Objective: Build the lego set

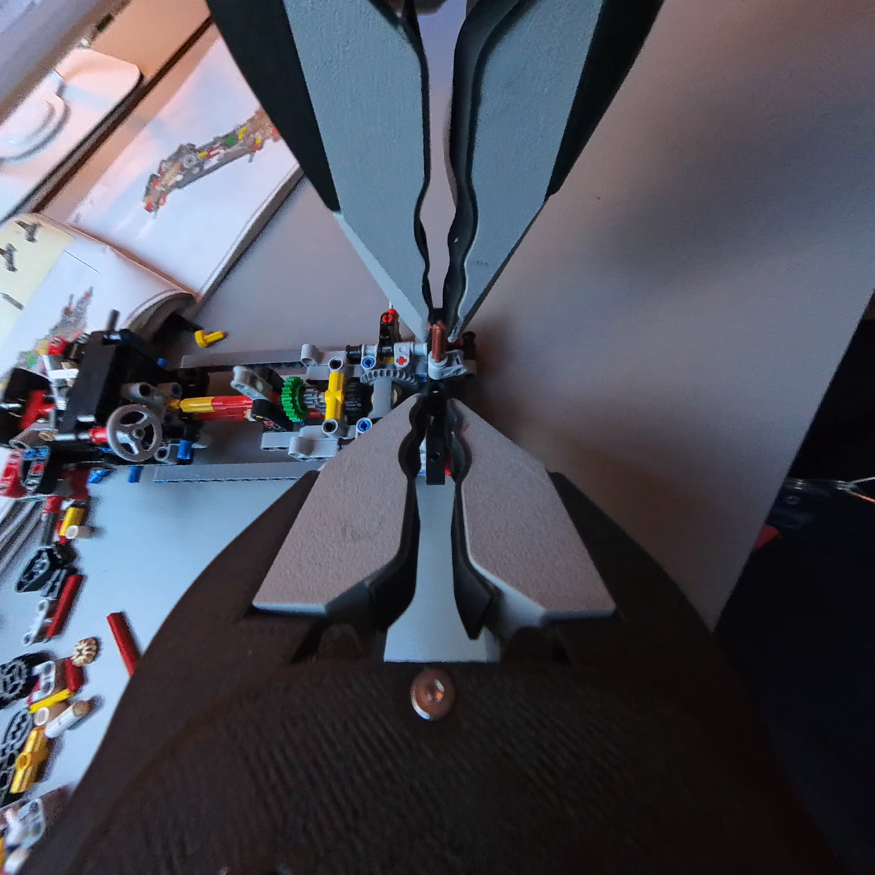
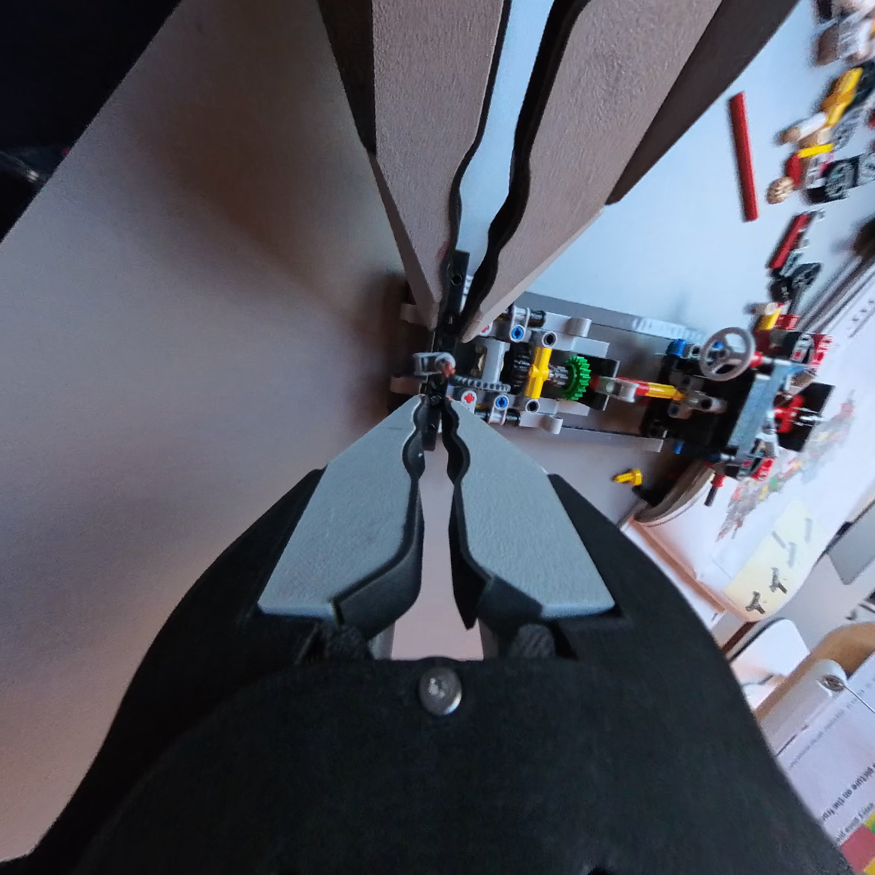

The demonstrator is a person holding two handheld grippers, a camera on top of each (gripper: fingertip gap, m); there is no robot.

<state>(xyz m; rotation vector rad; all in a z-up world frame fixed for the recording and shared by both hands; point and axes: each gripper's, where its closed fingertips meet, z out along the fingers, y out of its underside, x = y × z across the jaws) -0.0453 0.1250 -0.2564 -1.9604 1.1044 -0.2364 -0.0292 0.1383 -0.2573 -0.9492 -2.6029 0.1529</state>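
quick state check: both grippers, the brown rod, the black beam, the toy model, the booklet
left gripper: shut on black beam
right gripper: shut on brown rod
brown rod: upright, lower end in grey connector
toy model: part built, lying on table
booklet: open

Soft, uneven daylight in both my wrist views: cool bluish on the table (image 1: 615, 236), warming to orange-brown near centre. Strong fisheye bending at the edges. My left gripper (image 1: 435, 416) body sits in dim brown shadow at frame bottom. Loose bricks (image 1: 42, 686) at lower left smear with blur; booklet (image 1: 189, 156) upper left is washed out. Centre model (image 2: 558, 374) fairly sharp.
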